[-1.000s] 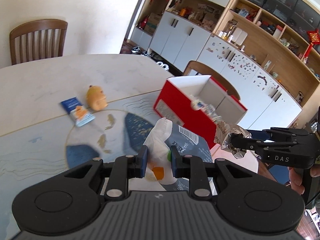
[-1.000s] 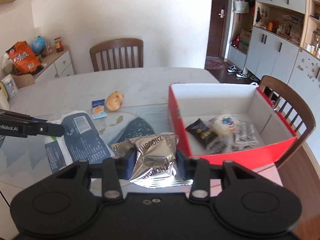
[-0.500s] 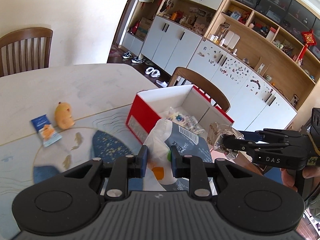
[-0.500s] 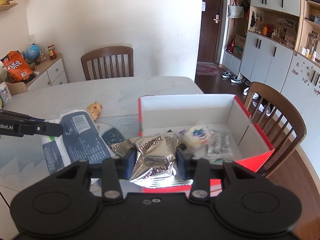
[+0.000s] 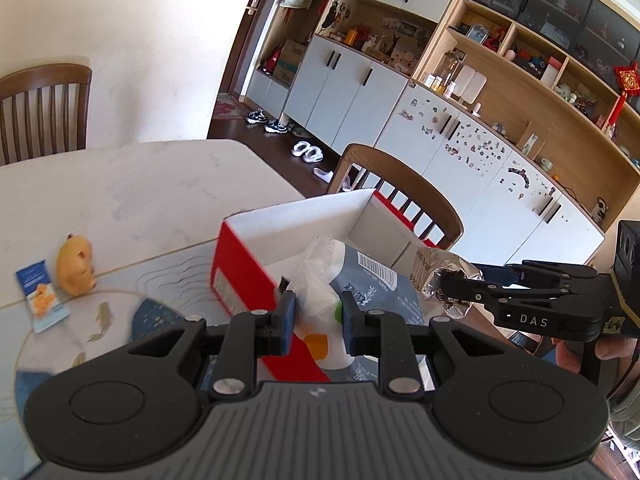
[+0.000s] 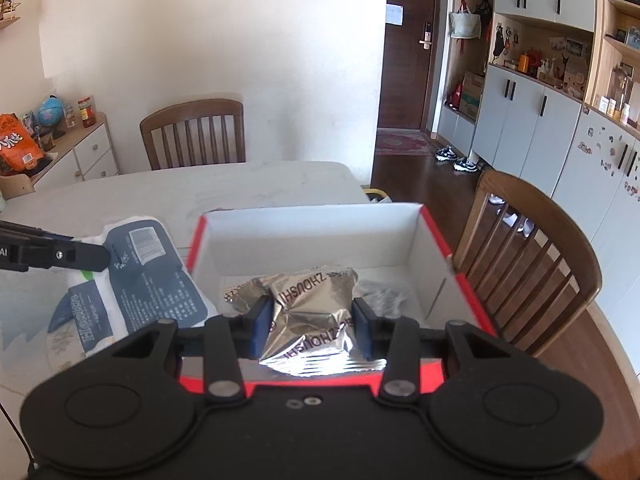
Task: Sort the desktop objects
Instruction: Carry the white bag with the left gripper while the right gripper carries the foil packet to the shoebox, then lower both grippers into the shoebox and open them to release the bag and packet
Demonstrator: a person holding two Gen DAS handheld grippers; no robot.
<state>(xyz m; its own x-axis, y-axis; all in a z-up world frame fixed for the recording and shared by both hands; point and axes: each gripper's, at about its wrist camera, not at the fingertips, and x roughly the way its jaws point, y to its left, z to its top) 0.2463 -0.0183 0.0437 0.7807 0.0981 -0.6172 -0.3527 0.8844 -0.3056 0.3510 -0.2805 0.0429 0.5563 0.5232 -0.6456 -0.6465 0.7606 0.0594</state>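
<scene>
My left gripper (image 5: 318, 316) is shut on a white and dark-blue tissue pack (image 5: 360, 280) and holds it in the air at the near left edge of the red box (image 5: 240, 276). The pack (image 6: 140, 276) also shows at the left of the right wrist view, beside the box (image 6: 436, 232). My right gripper (image 6: 310, 320) is shut on a silver foil snack bag (image 6: 312, 308) and holds it above the box's open inside. In the left wrist view the right gripper (image 5: 444, 288) and foil bag (image 5: 440, 264) are at the right.
A yellow toy (image 5: 76, 268) and a small blue packet (image 5: 40, 296) lie on the table mat at the left. Wooden chairs stand behind the table (image 6: 196, 136) and right of the box (image 6: 532, 248). Packets lie on the box floor (image 6: 384, 292).
Both grippers have moved toward the box with their loads. The foil bag is now over the box's inside, and the tissue pack has come up to its left edge.
</scene>
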